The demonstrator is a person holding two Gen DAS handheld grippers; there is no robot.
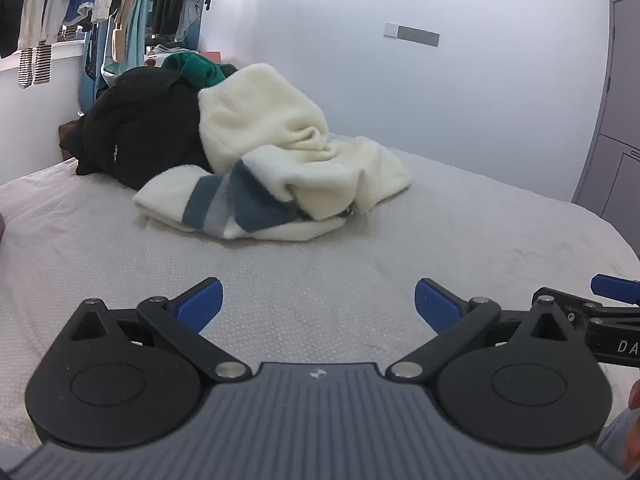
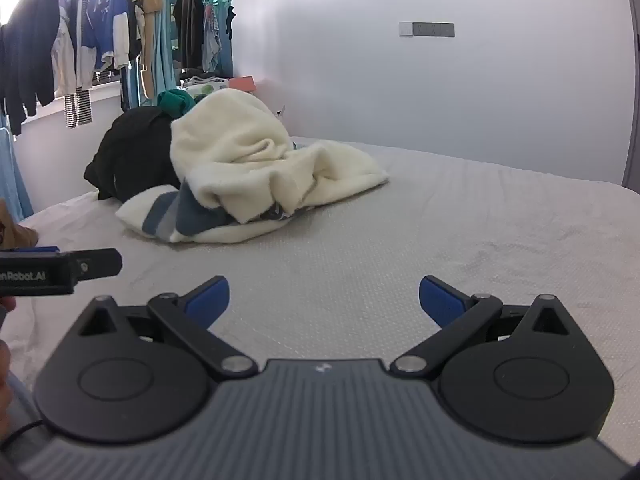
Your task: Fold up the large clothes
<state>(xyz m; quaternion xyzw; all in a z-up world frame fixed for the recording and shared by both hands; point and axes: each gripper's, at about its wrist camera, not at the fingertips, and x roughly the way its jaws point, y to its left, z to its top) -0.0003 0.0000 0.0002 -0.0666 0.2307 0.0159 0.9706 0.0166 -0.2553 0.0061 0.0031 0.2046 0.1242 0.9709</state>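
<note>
Tongs, left (image 1: pixel 318 300) and right (image 2: pixel 324 300), hang released short of the cream sweater (image 1: pixel 280 148), which I see lying ahead-left on the bed (image 1: pixel 440 240), nearer my left.

My left camera looks low over the bed (image 1: pixel 460 240), tilted slightly down, toward the far clothes pile (image 1: pixel 256 152). My right camera sits just beside it, facing likewise. Both share the pile (image 2: pixel 240 168), bed (image 2: pixel 460 240) and far wall (image 2: pixel 360 80).

Bed (image 1: pixel 320 256) bare ahead; clothes pile (image 1: pixel 256 152) blocks far left.
</note>
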